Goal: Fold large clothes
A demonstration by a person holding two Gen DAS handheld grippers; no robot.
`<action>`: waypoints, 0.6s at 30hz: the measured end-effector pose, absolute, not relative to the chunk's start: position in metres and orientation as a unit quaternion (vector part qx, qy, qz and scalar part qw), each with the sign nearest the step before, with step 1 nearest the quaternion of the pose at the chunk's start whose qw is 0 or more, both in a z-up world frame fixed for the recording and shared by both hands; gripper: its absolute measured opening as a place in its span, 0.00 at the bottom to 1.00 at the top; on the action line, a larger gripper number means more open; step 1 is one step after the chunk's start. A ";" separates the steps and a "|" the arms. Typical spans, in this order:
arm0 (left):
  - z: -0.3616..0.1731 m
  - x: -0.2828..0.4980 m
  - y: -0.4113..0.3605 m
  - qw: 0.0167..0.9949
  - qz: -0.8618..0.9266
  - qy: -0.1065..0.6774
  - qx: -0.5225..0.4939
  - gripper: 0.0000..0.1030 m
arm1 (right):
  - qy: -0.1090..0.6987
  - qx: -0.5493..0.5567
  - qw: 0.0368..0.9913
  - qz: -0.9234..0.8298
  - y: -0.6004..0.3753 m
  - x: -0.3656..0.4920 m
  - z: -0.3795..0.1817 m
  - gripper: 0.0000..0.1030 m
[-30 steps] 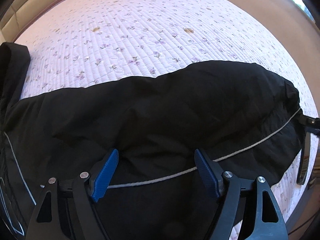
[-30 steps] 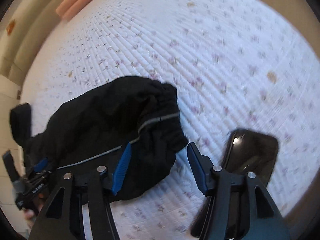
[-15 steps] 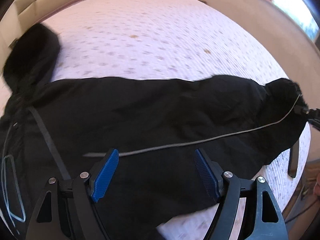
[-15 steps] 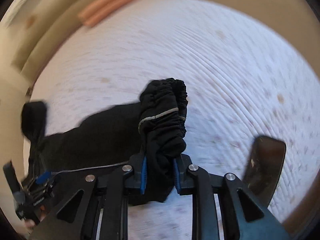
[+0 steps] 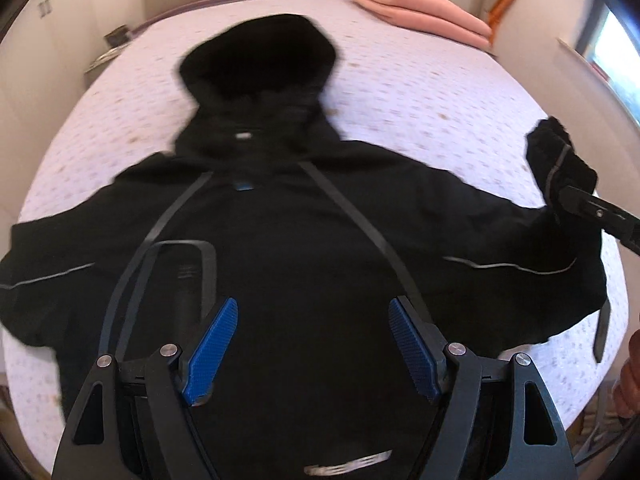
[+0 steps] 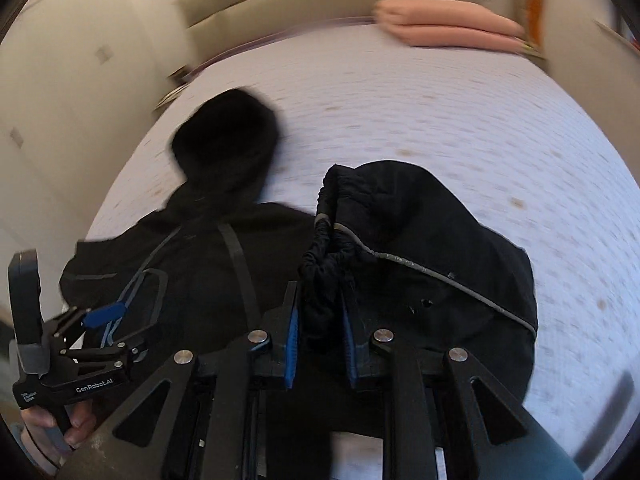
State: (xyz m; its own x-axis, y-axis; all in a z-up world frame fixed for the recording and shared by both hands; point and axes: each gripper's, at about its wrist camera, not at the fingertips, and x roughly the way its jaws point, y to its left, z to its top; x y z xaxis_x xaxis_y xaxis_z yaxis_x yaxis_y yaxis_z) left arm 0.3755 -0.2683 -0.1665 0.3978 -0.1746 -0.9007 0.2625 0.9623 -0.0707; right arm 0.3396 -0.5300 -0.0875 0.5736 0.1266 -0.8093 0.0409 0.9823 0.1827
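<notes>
A black hooded jacket (image 5: 320,240) lies spread face up on the bed, its hood (image 5: 260,60) toward the headboard. My left gripper (image 5: 312,344) hovers open over the jacket's chest, with nothing between its blue pads. My right gripper (image 6: 320,320) has its jaws closing on the gathered cuff of the right sleeve (image 6: 332,216), and the pads press on the cloth. The sleeve, with its grey piping, is lifted and swung over toward the jacket's body. The left wrist view shows that cuff (image 5: 560,148) raised at the right edge. In the right wrist view the left gripper (image 6: 108,320) is at lower left.
The bed (image 5: 420,92) has a pale lilac quilted cover with small flowers. Folded pink bedding (image 5: 420,12) lies by the headboard. A dark flat object (image 5: 602,332) rests near the bed's right edge. A hand (image 6: 52,428) holds the left gripper's handle.
The right gripper has shut on the sleeve cuff, then lifted and carried it toward the jacket's middle. The left gripper, still open, has moved from the sleeve to above the chest.
</notes>
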 end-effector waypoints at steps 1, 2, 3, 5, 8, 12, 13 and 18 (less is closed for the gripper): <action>-0.167 0.376 -0.256 0.838 -0.123 0.531 0.038 0.77 | 0.463 0.080 0.882 0.035 -0.506 0.347 -0.090 0.21; -0.166 0.377 -0.241 0.841 -0.114 0.528 0.032 0.77 | 0.466 0.075 0.881 0.044 -0.489 0.354 -0.093 0.21; -0.166 0.378 -0.228 0.842 -0.109 0.528 0.025 0.77 | 0.469 0.073 0.879 0.056 -0.470 0.359 -0.096 0.21; -0.167 0.381 -0.202 0.844 -0.102 0.526 0.010 0.77 | 0.478 0.067 0.872 0.077 -0.434 0.370 -0.106 0.21; -0.172 0.383 -0.171 0.850 -0.084 0.520 -0.001 0.77 | 0.498 0.058 0.860 0.099 -0.394 0.386 -0.128 0.21; -0.186 0.386 -0.141 0.843 -0.074 0.531 -0.026 0.77 | 0.534 0.040 0.838 0.105 -0.352 0.401 -0.170 0.22; -0.189 0.389 -0.138 0.840 -0.074 0.536 -0.029 0.77 | 0.542 0.035 0.833 0.103 -0.346 0.403 -0.178 0.23; -0.201 0.391 -0.124 0.831 -0.075 0.550 -0.030 0.77 | 0.606 0.013 0.792 0.078 -0.329 0.410 -0.237 0.34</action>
